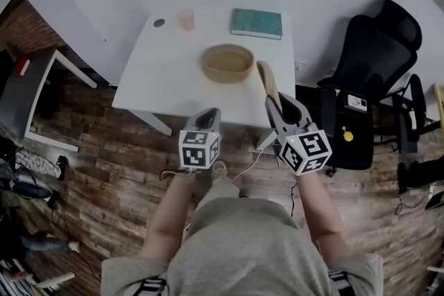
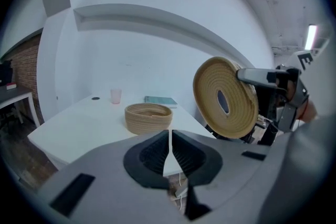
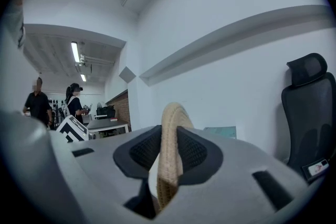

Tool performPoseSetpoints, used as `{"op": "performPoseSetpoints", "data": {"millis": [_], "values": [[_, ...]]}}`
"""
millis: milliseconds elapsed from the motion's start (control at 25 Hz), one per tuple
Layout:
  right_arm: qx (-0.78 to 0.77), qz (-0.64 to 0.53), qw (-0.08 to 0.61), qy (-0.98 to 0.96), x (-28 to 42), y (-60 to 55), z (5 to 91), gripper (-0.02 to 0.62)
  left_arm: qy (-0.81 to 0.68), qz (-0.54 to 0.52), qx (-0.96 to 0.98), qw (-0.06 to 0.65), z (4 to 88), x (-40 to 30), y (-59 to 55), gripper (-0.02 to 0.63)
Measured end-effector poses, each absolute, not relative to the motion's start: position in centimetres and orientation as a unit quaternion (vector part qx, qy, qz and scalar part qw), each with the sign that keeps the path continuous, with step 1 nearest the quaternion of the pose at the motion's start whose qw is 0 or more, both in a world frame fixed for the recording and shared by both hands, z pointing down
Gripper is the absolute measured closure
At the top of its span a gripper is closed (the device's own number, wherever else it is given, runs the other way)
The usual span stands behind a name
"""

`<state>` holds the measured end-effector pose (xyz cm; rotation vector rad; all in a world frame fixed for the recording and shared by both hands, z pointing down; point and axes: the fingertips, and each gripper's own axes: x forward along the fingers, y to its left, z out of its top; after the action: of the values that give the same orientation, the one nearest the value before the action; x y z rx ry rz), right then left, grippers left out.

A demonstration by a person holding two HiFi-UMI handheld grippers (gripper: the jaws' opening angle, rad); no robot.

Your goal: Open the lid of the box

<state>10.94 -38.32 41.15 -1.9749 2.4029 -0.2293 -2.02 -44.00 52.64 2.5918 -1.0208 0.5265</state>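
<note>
Lid [image 2: 224, 97] is off the woven box [image 1: 227, 74], pinched edge-on in the right tool [image 3: 169, 152]; left tool [image 2: 170, 150] is closed, empty. Only setting it down seems left.

lid [image 3: 168, 176]: we see only its rim edge-on, the lower end hidden inside the right gripper [image 3: 169, 131] | dark spot [image 1: 159, 23] on the table [image 1: 152, 80]: too small to tell, perhaps a cap | chair [image 3: 306, 118]: cut off by the view's rim

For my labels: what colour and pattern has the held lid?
The lid is beige, coiled in rings around a dark oval centre; best in the left gripper view.
</note>
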Motion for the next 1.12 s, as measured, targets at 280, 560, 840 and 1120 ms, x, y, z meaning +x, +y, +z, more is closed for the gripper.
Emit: {"op": "performPoseSetpoints", "data": {"millis": [280, 560, 840, 1120], "values": [[-0.626, -0.079, 0.028, 0.775, 9.7, -32.1, 41.4, 0.503, -0.353, 0.167, 0.907, 0.158, 51.7, -2.5, -37.6, 0.588], [-0.621, -0.09, 0.036, 0.778, 8.5, -26.9, 42.5, 0.503, -0.356, 0.141, 0.909, 0.163, 50.7, -3.4, -32.2, 0.589], [-0.616, -0.098, 0.046, 0.78, 7.3, -22.4, 43.0, 0.503, -0.363, 0.121, 0.907, 0.176, 50.6, -4.9, -27.8, 0.588], [-0.611, -0.101, 0.047, 0.784, 6.0, -19.2, 43.3, 0.503, -0.369, 0.105, 0.905, 0.185, 50.1, -6.8, -25.2, 0.589]]}}
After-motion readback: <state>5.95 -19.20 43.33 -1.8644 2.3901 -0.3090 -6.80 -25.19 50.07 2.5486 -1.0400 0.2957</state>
